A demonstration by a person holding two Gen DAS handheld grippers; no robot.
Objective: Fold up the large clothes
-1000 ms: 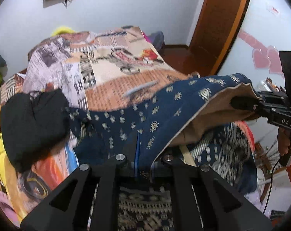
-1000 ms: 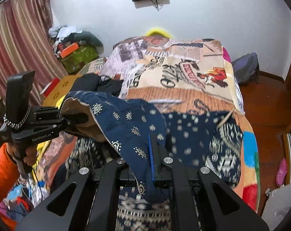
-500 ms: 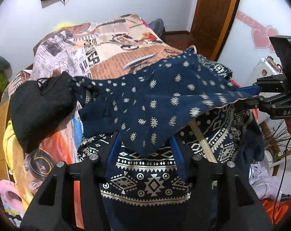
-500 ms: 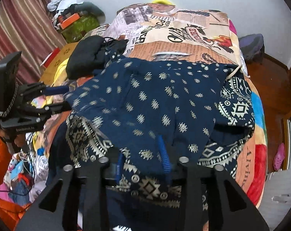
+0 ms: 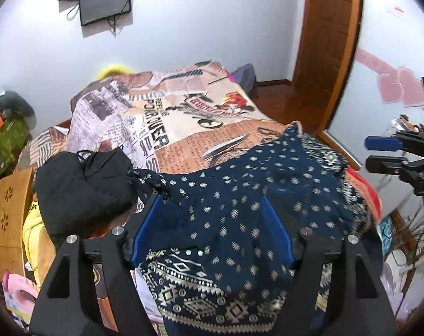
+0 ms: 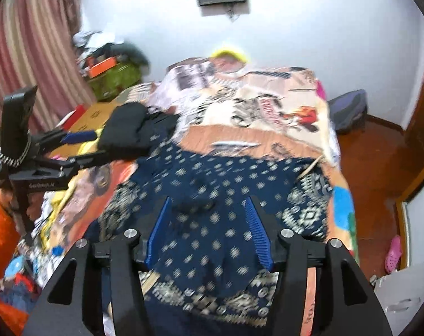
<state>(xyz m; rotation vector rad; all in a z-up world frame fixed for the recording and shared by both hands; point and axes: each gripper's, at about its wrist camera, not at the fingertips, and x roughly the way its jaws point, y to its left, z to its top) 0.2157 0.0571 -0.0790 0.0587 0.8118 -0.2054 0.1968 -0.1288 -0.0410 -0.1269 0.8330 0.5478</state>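
A large navy garment (image 5: 240,210) with pale dots and a patterned hem lies folded over on the near end of the bed; it also fills the right wrist view (image 6: 212,201). My left gripper (image 5: 210,212) hovers above it, its jaws opening, blue pads clear of the cloth. My right gripper (image 6: 207,212) also hangs over the garment, jaws opening, with nothing pinched. Each gripper shows in the other's view: the right one (image 5: 380,151) at the right edge, the left one (image 6: 80,145) at the left, held by a hand in an orange sleeve (image 6: 2,229).
A black garment (image 5: 83,184) lies bunched left of the navy one on the printed bedspread (image 5: 184,117). Yellow cloth (image 5: 32,224) and a wooden board (image 5: 10,218) lie at the bed's left side. A wooden door (image 5: 329,42) and floor (image 6: 380,168) are on the right.
Both grippers let go of the navy garment's lifted edge, and it dropped flat onto the bed. Both sets of jaws went from shut to wide apart, and both grippers rose slightly.
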